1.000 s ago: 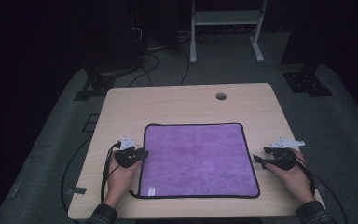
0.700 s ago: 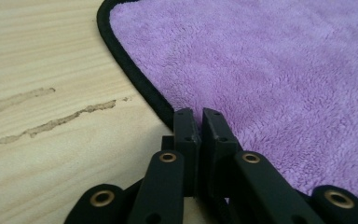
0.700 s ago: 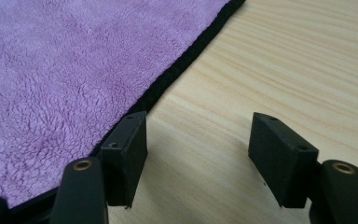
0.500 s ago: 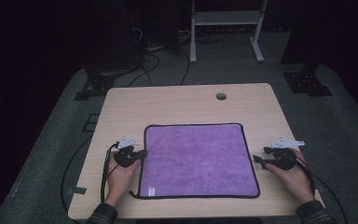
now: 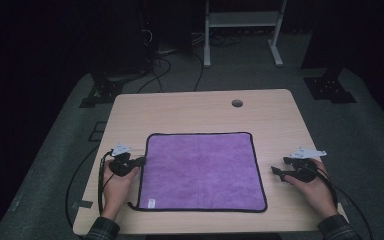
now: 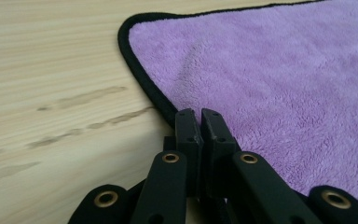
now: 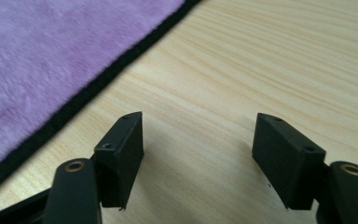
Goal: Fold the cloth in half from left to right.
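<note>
One purple cloth (image 5: 202,171), one wooden table (image 5: 190,112), two hand-held grippers: left (image 5: 139,161), right (image 5: 278,173)

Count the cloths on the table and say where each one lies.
1. The purple cloth lies flat on the near half of the table, between the left gripper and the right gripper.

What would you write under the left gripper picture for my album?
Left gripper, jaws closed, at the black-trimmed edge of a fluffy purple square cloth lying on a pale wooden table.

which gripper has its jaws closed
The left gripper, at the purple cloth's left edge; its jaws are pressed together, while the right gripper is wide open over bare table.
</note>
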A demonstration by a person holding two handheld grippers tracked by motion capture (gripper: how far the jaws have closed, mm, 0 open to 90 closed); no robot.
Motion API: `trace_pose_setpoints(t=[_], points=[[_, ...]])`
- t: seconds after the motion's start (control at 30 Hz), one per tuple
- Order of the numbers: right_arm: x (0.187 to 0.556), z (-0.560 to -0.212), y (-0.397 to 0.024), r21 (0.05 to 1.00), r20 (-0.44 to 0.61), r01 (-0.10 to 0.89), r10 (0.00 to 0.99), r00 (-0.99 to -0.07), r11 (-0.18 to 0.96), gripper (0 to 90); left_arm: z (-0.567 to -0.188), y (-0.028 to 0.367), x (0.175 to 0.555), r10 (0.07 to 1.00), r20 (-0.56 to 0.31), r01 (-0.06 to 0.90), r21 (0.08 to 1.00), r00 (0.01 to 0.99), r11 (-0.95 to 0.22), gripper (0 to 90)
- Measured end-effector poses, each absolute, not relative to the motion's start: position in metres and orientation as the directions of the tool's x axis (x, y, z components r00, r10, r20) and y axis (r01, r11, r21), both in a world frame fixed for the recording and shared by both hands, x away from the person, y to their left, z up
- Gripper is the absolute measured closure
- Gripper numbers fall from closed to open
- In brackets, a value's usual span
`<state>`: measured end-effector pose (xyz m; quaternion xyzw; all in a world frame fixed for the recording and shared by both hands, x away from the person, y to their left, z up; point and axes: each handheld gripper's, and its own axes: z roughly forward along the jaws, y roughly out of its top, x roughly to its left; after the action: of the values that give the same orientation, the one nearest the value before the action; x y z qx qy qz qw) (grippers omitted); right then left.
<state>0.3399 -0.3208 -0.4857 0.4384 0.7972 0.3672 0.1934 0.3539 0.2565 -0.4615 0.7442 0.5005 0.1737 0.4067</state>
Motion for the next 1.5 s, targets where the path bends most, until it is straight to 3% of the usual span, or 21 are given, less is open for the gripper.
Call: trace_pose_setpoints(t=[0.3, 0.43, 0.83, 1.5], points=[[0.34, -0.486, -0.321, 0.754, 0.013, 0.56, 0.844, -0.536, 0.344, 30.5, -0.454, 0.29, 0.353, 0.92, -0.157, 0.613, 0.783, 0.359, -0.106, 86.4], [0.341, -0.486, -0.321, 0.754, 0.013, 0.561, 0.845, -0.535, 0.343, 29.6, -0.452, 0.297, 0.351, 0.907, -0.217, 0.612, 0.789, 0.359, -0.053, 86.4], [0.341, -0.486, -0.321, 0.753, 0.014, 0.563, 0.847, -0.531, 0.341, 28.8, -0.437, 0.274, 0.352, 0.816, -0.335, 0.568, 0.823, 0.471, 0.01, 86.2], [0.341, -0.486, -0.321, 0.751, 0.015, 0.567, 0.849, -0.527, 0.338, 28.0, -0.432, 0.221, 0.362, 0.7, -0.356, 0.548, 0.834, 0.619, -0.06, 86.0]])
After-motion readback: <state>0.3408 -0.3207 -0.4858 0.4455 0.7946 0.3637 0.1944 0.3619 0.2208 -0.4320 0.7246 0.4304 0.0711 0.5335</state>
